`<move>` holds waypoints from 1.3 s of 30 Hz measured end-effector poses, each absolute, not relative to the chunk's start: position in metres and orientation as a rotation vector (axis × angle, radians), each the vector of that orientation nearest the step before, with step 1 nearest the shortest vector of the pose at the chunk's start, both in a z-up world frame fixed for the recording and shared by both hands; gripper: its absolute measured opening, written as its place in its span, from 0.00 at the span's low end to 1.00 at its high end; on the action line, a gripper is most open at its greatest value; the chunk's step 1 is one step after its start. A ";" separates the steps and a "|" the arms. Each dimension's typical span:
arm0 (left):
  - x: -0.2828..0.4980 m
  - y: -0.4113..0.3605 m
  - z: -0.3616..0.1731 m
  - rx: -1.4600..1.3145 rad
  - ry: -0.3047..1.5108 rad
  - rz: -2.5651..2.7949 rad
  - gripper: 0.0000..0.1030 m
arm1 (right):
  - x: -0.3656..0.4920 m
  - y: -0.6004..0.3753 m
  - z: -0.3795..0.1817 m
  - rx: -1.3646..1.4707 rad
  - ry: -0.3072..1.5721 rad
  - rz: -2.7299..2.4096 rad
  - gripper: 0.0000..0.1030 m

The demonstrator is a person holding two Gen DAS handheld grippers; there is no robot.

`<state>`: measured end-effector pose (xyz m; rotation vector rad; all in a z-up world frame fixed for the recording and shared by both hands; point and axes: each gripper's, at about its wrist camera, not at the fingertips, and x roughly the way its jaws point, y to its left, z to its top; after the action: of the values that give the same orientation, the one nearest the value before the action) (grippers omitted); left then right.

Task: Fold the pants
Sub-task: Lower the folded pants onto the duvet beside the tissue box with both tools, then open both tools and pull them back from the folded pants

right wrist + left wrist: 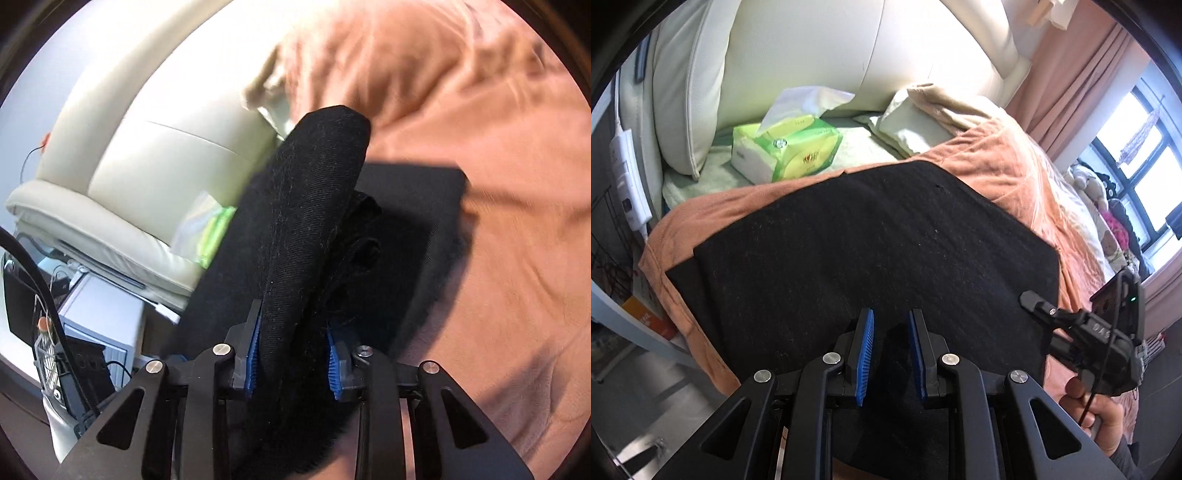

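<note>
The black pants [864, 243] lie folded and flat on an orange blanket [993, 166] on the bed. My left gripper [891, 325] hovers just above their near edge, jaws open with nothing between the blue pads. The right gripper [1034, 304] shows at the pants' right edge in the left wrist view. In the right wrist view, my right gripper [295, 325] is shut on a thick bundled fold of the pants [306, 206] and holds it raised above the flat part [424, 192].
A green tissue box [786, 151] and folded cream cloths [916, 125] lie beyond the pants, before a cream padded headboard [812, 48]. The bed's left edge drops to the floor. Pink curtains [1078, 74] and a window stand at the right.
</note>
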<state>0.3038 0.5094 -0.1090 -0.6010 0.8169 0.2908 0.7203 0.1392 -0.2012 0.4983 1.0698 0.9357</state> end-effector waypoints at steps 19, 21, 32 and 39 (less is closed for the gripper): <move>0.310 0.464 -0.083 -0.575 0.737 0.377 0.21 | 0.712 0.133 -0.108 0.114 0.817 1.043 0.32; 0.315 0.462 -0.088 -0.589 0.738 0.387 0.21 | 0.716 0.143 -0.113 0.062 0.812 1.054 0.32; 0.318 0.455 -0.124 -0.628 0.769 0.399 0.20 | 0.713 0.176 -0.157 -0.207 0.780 1.104 0.32; 0.306 0.426 -0.124 -0.586 0.797 0.428 0.20 | 0.696 0.165 -0.160 -0.262 0.761 1.092 0.32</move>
<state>0.3056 0.4259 -0.1243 -0.5857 0.7968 0.4278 0.6964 0.1654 -0.1597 -0.2616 0.7615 1.0916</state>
